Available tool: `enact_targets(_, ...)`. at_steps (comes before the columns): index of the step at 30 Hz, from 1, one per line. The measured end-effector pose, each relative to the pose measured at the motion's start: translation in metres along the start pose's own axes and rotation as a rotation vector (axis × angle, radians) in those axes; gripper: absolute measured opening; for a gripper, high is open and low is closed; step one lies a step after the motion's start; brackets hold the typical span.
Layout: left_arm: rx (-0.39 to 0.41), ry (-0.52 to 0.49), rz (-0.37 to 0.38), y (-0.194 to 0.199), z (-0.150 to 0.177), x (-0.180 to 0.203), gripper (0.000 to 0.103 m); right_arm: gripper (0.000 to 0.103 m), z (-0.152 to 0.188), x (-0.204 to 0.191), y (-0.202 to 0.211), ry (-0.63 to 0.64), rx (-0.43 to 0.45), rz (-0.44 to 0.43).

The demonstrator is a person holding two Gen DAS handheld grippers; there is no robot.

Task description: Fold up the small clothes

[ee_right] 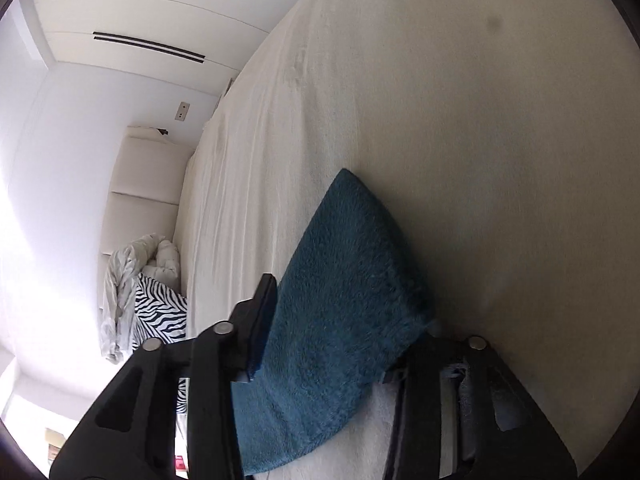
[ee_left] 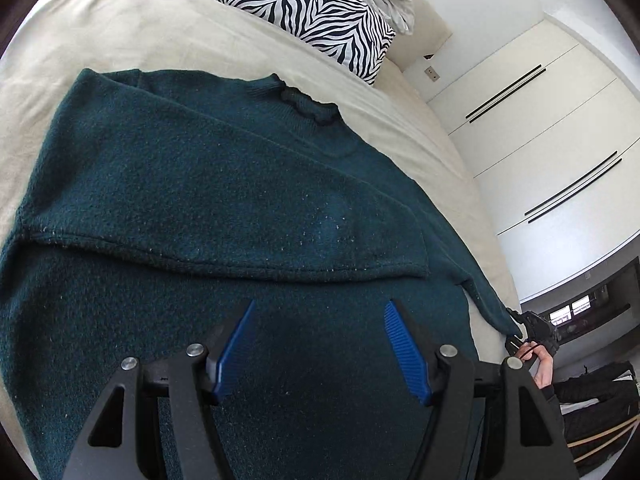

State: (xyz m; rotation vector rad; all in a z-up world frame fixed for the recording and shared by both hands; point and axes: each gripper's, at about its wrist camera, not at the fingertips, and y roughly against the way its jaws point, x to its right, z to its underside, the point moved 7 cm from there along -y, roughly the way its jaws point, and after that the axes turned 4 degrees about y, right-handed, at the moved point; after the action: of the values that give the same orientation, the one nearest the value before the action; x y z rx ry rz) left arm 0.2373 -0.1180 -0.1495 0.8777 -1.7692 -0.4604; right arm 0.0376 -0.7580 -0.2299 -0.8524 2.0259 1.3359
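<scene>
A dark teal sweater [ee_left: 200,184] lies flat on the bed, collar towards the pillows. One sleeve [ee_left: 240,240] is folded across its chest. My left gripper [ee_left: 320,320] hovers open over the sweater's lower body, with nothing between its blue pads. The other sleeve [ee_left: 488,296] stretches out to the right, and its end is in my right gripper [ee_left: 520,332], held by a person's hand [ee_left: 542,372]. In the right wrist view, the right gripper [ee_right: 344,320] is shut on the teal sleeve [ee_right: 340,280]. One finger [ee_right: 260,320] shows on its left; the fabric hides the other.
The cream bedsheet [ee_left: 120,28] surrounds the sweater. A zebra-print pillow [ee_left: 304,12] and a crumpled white duvet [ee_right: 128,272] lie at the head of the bed by a padded headboard [ee_right: 148,184]. White wardrobe doors [ee_left: 540,140] stand beyond the bed's right edge.
</scene>
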Motion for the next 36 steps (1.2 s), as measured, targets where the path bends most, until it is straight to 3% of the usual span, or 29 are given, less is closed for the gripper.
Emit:
enact_targets(2,0.004,0.006,0.012,-0.001,-0.002,0.0,0.068,0.013,0.008,-0.039,0.003,0.157,-0.019,0.018)
enact_targets(4,0.003,0.02,0.025,-0.001,-0.003,-0.002,0.068,0.013,0.043,-0.103,0.014,0.393,-0.027,0.013)
enact_targets(7,0.006,0.043,0.057,0.0,-0.005,-0.001,0.068,0.013,0.128,-0.2,0.027,0.714,-0.103,-0.075)
enact_targets(10,0.013,0.072,0.099,0.006,-0.005,0.0,0.068,0.013,0.238,-0.268,0.034,1.0,-0.224,-0.162)
enact_targets(14,-0.01,0.14,0.175,0.005,-0.006,0.0,0.068,0.013,0.368,-0.287,0.022,1.229,-0.351,-0.162)
enact_targets(16,-0.036,0.162,0.199,0.0,-0.003,0.003,0.068,0.014,0.421,-0.274,0.009,1.213,-0.446,-0.153)
enact_targets(18,-0.057,0.166,0.226,-0.006,-0.001,0.009,0.071,0.017,0.457,-0.261,0.012,1.214,-0.468,-0.133)
enact_targets(20,-0.075,0.177,0.248,-0.015,-0.001,0.017,0.08,0.024,0.461,-0.255,0.023,1.226,-0.422,-0.17)
enact_targets(21,-0.082,0.181,0.249,-0.021,-0.002,0.019,0.083,0.038,0.46,-0.253,0.029,1.22,-0.431,-0.193)
enact_targets(22,-0.094,0.189,0.241,-0.027,-0.002,0.021,0.084,0.062,0.459,-0.244,0.038,1.202,-0.447,-0.214)
enact_targets(23,-0.114,0.201,0.24,-0.035,-0.003,0.025,0.085,0.071,0.458,-0.239,0.046,1.181,-0.456,-0.234)
enact_targets(25,-0.152,0.208,0.254,-0.05,-0.002,0.035,0.085,0.075,0.453,-0.234,0.057,1.173,-0.456,-0.254)
enact_targets(28,-0.172,0.157,0.201,-0.069,-0.001,0.049,0.085,0.075,0.438,-0.209,0.069,1.147,-0.474,-0.221)
enact_targets(30,-0.168,0.128,0.161,-0.076,0.001,0.054,0.076,0.075,0.425,-0.192,0.078,1.08,-0.503,-0.224)
enact_targets(33,-0.182,0.107,0.111,-0.08,-0.001,0.057,0.037,0.075,0.405,-0.173,0.081,0.977,-0.51,-0.242)
enact_targets(34,-0.192,0.095,0.106,-0.08,-0.001,0.059,0.014,0.075,0.398,-0.168,0.08,0.945,-0.509,-0.245)
enact_targets(35,-0.196,0.079,0.099,-0.079,-0.002,0.061,0.008,0.075,0.392,-0.164,0.08,0.917,-0.508,-0.252)
enact_targets(36,-0.189,0.061,0.094,-0.075,-0.004,0.064,0.008,0.075,0.387,-0.163,0.078,0.888,-0.511,-0.266)
